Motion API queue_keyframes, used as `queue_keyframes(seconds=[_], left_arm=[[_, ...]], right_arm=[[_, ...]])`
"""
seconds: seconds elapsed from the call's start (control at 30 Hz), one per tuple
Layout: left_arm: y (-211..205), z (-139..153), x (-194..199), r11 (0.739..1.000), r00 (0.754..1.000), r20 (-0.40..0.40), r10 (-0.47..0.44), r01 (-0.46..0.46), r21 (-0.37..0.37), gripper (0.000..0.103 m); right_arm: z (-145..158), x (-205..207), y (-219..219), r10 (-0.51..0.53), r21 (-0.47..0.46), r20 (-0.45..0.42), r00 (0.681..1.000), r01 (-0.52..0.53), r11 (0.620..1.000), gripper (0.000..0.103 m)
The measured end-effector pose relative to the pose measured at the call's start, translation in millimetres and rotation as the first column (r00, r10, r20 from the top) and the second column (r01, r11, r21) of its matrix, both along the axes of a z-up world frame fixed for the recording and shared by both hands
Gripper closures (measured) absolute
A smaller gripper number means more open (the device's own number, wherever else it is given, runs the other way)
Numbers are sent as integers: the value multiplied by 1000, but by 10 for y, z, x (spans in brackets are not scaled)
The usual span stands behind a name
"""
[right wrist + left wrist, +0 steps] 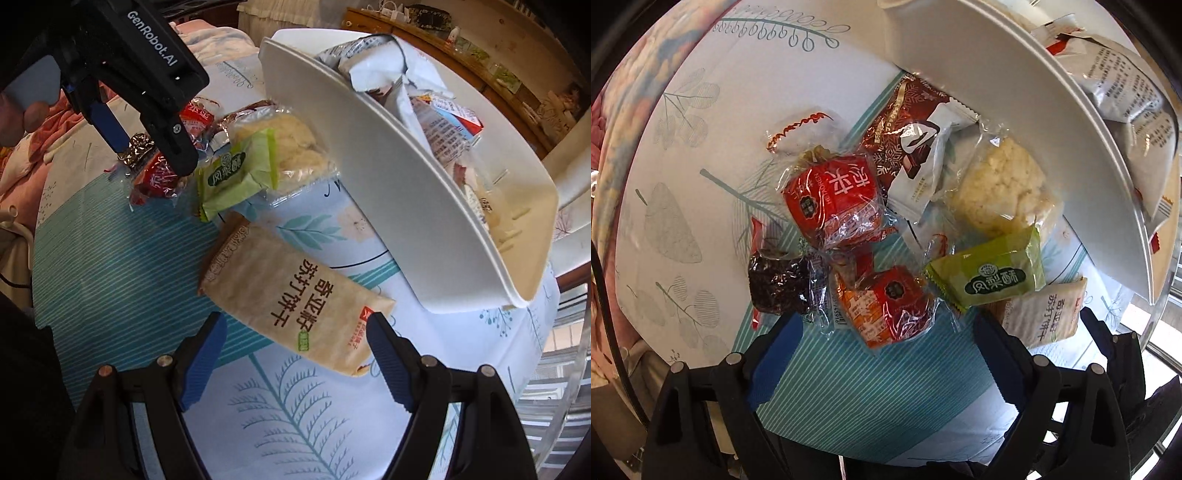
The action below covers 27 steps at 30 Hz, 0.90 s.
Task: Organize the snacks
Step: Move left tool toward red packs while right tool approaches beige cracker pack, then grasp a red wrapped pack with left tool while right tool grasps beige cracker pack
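The left gripper (pixel 882 354) hangs with jaws spread wide and empty just over a red-wrapped snack (pixel 886 306) in the pile on the leaf-print tablecloth (pixel 683 147). The right gripper (pixel 295 354) is likewise spread and holds nothing, its blue pads flanking the near end of a beige cracker packet (pixel 295 291). Beyond lie a green pastry packet (pixel 236 173) and a white tray (pixel 406 206) holding more packets.
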<state>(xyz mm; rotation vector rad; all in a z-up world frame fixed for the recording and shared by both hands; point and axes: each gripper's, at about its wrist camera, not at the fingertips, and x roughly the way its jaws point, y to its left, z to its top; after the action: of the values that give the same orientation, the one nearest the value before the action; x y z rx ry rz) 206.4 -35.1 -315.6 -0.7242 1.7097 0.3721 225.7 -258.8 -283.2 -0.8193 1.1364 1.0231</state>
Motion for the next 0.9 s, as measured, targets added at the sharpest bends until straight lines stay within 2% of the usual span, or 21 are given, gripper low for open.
queue_keyframes(seconds=[0.17, 0.5, 0.57, 0.7, 0.9], left_arm=[[37, -70, 94, 1000, 1000, -22, 19, -19, -6, 16], [161, -169, 367, 998, 998, -37, 44, -45, -31, 25], [194, -164, 389, 998, 998, -36, 53, -55, -40, 25], [238, -231, 343, 996, 996, -38, 76, -78, -54, 25], [288, -256, 305, 995, 996, -34, 82, -84, -61, 28]], right_arm=[[-66, -5, 66, 56, 15, -7, 998, -56, 998, 24], [-219, 80, 184, 128, 28, -42, 991, -127, 991, 17], [-252, 99, 182, 120, 35, -70, 990, -118, 992, 16], [-264, 89, 154, 104, 48, -66, 992, -101, 994, 16], [-283, 191, 215, 27, 32, -60, 998, -26, 999, 20]])
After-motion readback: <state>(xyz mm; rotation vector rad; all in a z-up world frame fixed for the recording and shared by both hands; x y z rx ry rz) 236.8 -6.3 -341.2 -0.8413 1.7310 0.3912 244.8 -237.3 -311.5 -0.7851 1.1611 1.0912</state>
